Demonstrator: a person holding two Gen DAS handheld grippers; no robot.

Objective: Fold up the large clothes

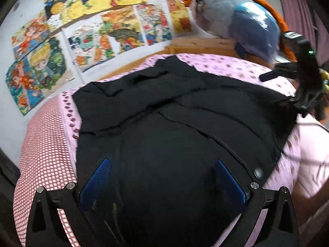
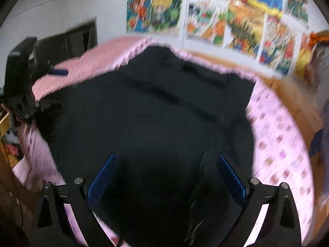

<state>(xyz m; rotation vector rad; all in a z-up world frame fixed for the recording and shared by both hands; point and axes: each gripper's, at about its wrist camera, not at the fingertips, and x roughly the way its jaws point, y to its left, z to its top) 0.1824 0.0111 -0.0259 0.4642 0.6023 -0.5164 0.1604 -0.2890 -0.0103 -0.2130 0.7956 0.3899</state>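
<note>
In the left wrist view, our left claw [image 1: 162,182] sat at the bottom of the frame with its blue pads [image 1: 95,182] spread wide apart, clamped on nothing. Between and beyond them the black garment [image 1: 164,113] lay spread over the pink patterned bedsheet [image 1: 47,144], filling the centre of the frame. At the right edge we saw the right claw [image 1: 287,86] over the garment's far side; from here we could not tell how its fingers stood. Colourful posters [image 1: 92,30] covered the wall in the upper left, and a blue plush toy [image 1: 246,20] sat at the upper right.

In the right wrist view, which was blurred, our right claw [image 2: 165,180] also had its blue pads [image 2: 101,180] well apart, holding nothing, with the black garment [image 2: 154,107] beneath and ahead of them on the pink sheet [image 2: 277,133]. The left claw [image 2: 24,86] showed at the left edge.
</note>
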